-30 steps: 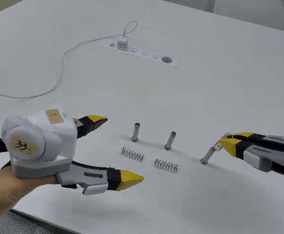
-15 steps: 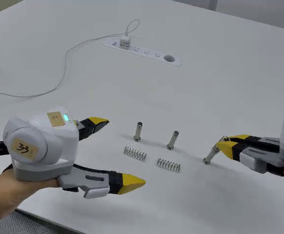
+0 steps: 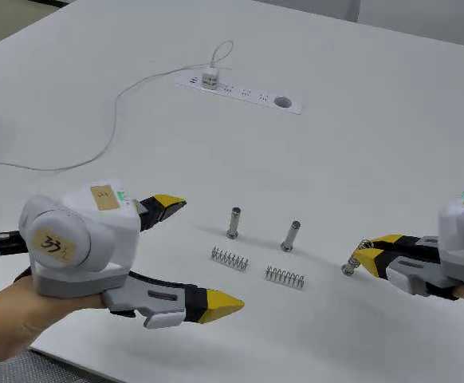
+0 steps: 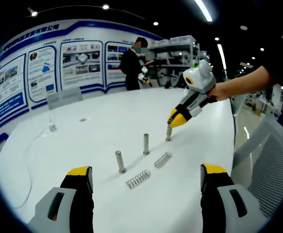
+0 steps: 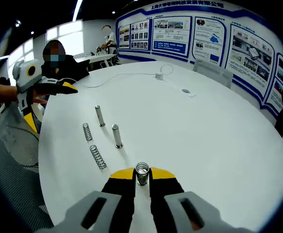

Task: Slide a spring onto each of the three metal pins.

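Workbench (image 3: 359, 120), white, as your headset sees it. Your left gripper (image 3: 206, 252) hovers at the near left with its yellow-tipped jaws spread wide and nothing between them. Its round end cap bears a tan sticker (image 3: 53, 246) with a handwritten mark that looks like "33". A second tan label (image 3: 104, 197) on top of the housing is too small to read.

Your right gripper (image 3: 369, 254) sits at the right edge, jaws pinched on a spring (image 3: 363, 245) at the upper end of the rightmost pin (image 3: 348, 269). In the right gripper view you look at this spring end-on, clamped between the two yellow tips.

The middle pin (image 3: 290, 235) and the left pin (image 3: 233, 223) stand upright and bare. Just in front of them, flat on the table, lie the first loose spring (image 3: 230, 258) and the second loose spring (image 3: 285, 277).

At the far side a white power strip (image 3: 252, 93) holds a plug (image 3: 210, 79) with a thin cable (image 3: 112, 120) trailing left; its markings cannot be read. The wall posters (image 5: 168, 36) have blue headings, and their writing is too small to make out.
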Available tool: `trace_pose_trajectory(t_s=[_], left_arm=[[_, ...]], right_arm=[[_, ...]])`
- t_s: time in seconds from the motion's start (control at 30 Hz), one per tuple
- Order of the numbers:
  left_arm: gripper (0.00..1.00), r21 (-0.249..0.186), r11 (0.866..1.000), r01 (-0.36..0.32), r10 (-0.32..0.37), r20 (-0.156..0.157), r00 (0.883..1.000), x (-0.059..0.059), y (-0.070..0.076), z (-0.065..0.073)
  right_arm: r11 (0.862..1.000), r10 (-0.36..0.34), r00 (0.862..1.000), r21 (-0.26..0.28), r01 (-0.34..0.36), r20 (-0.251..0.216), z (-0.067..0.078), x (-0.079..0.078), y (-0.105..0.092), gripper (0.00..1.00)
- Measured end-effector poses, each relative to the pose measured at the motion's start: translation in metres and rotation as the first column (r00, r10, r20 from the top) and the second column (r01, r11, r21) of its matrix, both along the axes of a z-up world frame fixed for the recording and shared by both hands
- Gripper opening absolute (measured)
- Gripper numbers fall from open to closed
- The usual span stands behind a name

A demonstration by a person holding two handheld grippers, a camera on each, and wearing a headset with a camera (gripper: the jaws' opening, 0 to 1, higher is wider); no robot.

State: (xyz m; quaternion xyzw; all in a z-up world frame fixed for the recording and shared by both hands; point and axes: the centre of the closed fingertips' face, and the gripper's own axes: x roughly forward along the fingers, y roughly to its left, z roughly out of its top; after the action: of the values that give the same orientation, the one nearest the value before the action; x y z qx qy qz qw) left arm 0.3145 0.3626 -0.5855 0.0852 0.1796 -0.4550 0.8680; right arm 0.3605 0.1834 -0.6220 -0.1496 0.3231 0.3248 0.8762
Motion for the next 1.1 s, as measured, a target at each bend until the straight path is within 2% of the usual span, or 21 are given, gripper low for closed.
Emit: trace_pose_trajectory(t_s=[0.2,0.33,0.5,0.67,0.7,0.8,0.9,1.0,1.1], left_arm=[[0.94,0.010,1.000,0.001,-0.001,0.006,1.000,0.000,0.001,0.003],[0.93,0.014,1.000,0.002,-0.002,0.010,1.000,-0.001,0.001,0.004],[0.93,0.016,1.000,0.003,-0.003,0.016,1.000,-0.001,0.001,0.007],[0.93,0.018,1.000,0.007,-0.008,0.020,1.000,-0.003,0.000,0.009],[0.93,0.015,1.000,0.008,-0.008,0.020,1.000,-0.003,-0.001,0.009],[0.93,0.017,1.000,0.014,-0.014,0.018,1.000,-0.003,-0.002,0.008],[0.92,0.017,1.000,0.016,-0.017,0.016,1.000,-0.002,-0.004,0.006],[0.92,0.016,1.000,0.017,-0.017,0.012,1.000,-0.001,-0.004,0.005],[0.91,0.018,1.000,0.013,-0.013,0.005,1.000,0.001,-0.002,0.003]], right_arm=[[1.000,-0.005,1.000,-0.006,0.005,-0.008,-0.005,0.001,-0.002,0.11],[1.000,-0.005,1.000,0.004,0.005,-0.008,-0.001,-0.001,-0.002,0.13],[0.999,-0.021,1.000,0.027,0.021,0.009,0.009,0.000,-0.004,0.14],[0.998,-0.047,0.996,0.052,0.044,0.070,0.031,0.003,-0.001,0.16],[0.998,-0.036,0.995,0.061,0.030,0.095,0.039,0.003,0.005,0.16],[0.995,0.033,0.993,0.089,-0.043,0.115,0.046,-0.003,0.026,0.16],[0.989,0.119,0.988,0.078,-0.127,0.095,0.038,-0.015,0.047,0.18],[0.982,0.183,0.980,0.026,-0.186,0.073,0.020,-0.022,0.058,0.18],[0.982,0.186,0.982,0.032,-0.187,0.034,0.001,-0.026,0.065,0.19]])
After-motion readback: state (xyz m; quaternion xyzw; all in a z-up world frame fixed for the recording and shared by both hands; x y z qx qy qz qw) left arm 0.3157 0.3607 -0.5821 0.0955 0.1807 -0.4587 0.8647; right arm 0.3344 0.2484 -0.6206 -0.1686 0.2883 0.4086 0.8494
